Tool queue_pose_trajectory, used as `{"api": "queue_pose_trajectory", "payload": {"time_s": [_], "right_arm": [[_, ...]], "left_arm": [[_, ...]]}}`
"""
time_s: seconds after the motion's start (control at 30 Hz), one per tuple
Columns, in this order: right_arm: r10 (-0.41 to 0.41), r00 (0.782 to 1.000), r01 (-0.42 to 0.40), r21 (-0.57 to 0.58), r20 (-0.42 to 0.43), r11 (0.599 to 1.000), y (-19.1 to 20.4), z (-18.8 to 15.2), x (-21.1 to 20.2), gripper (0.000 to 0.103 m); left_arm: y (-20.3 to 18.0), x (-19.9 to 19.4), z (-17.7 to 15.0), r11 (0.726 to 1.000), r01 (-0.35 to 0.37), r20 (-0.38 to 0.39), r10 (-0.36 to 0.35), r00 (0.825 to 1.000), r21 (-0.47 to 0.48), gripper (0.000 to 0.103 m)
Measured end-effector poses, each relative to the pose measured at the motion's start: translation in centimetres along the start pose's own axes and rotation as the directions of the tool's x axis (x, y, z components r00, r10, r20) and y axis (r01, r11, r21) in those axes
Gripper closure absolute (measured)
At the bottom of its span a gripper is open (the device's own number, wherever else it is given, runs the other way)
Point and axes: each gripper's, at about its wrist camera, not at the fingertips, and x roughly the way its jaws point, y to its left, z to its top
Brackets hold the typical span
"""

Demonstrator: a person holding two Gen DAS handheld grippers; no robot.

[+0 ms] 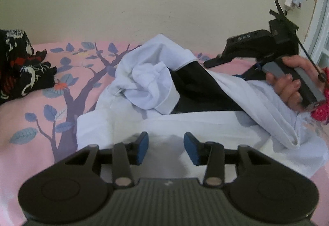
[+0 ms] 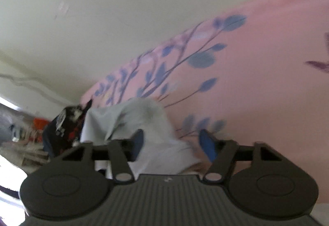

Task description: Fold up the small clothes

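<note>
Looking along the left gripper [image 1: 166, 147], the left wrist view shows its two blue pads [image 1: 143, 148] standing part-way apart just above the near edge of a white garment [image 1: 148, 86], with cloth under the gap and nothing pinched between them. The white garment lies crumpled on a pink bedsheet [image 1: 26, 115] printed with a blue-leaved tree; a black panel [image 1: 197, 86] shows in its folds. Left of the garment sits a black patterned cloth [image 1: 22, 65]. Right of the garment, a hand [image 1: 287, 84] grips the handle of the right gripper [image 1: 213, 61], whose fingers lie beside the garment's far edge; their gap cannot be told here. A cream wall [image 1: 102, 0] rises beyond the garment.

Seen from the right wrist, the tilted and blurred view shows the right gripper [image 2: 174, 143] with jaws part-way apart. A peak of the white garment [image 2: 144, 123] stands between them, close against the left pad; whether the pads press it cannot be told. The black patterned cloth [image 2: 63, 129] lies left of the garment, the bedsheet [image 2: 267, 61] to its right.
</note>
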Motion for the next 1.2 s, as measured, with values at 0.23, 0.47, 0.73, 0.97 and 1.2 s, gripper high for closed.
{"api": "queue_pose_trajectory", "payload": {"time_s": [0.23, 0.47, 0.73, 0.97, 1.2], "right_arm": [[0.059, 0.995, -0.028, -0.339, 0.08, 0.94, 7.6, -3.9, -1.9, 0.09], [0.123, 0.992, -0.081, -0.844, -0.018, 0.531, 17.8, -17.4, -4.8, 0.09], [0.071, 0.986, -0.164, -0.913, -0.148, 0.374, 15.1, -29.4, -2.0, 0.045], [0.132, 0.991, -0.09, -0.862, -0.027, 0.498, 13.0, -27.3, -7.5, 0.044], [0.089, 0.92, 0.215, -0.682, 0.381, 0.699, 6.4, -23.8, -17.6, 0.041]], "left_arm": [[3.9, -2.7, 0.6, 0.982, -0.008, 0.126, 0.033, 0.991, -0.191, 0.064], [10.3, -8.1, -0.9, 0.877, 0.116, 0.283, 0.024, 0.959, -0.466, 0.053], [8.7, -11.0, -1.9, 0.908, 0.061, 0.238, 0.044, 0.97, -0.415, 0.011], [2.6, -8.9, -0.4, 0.97, 0.036, 0.151, 0.001, 0.988, -0.242, 0.005], [-1.6, -6.1, -0.9, 0.996, -0.045, 0.038, 0.048, 0.998, -0.077, 0.071]]}}
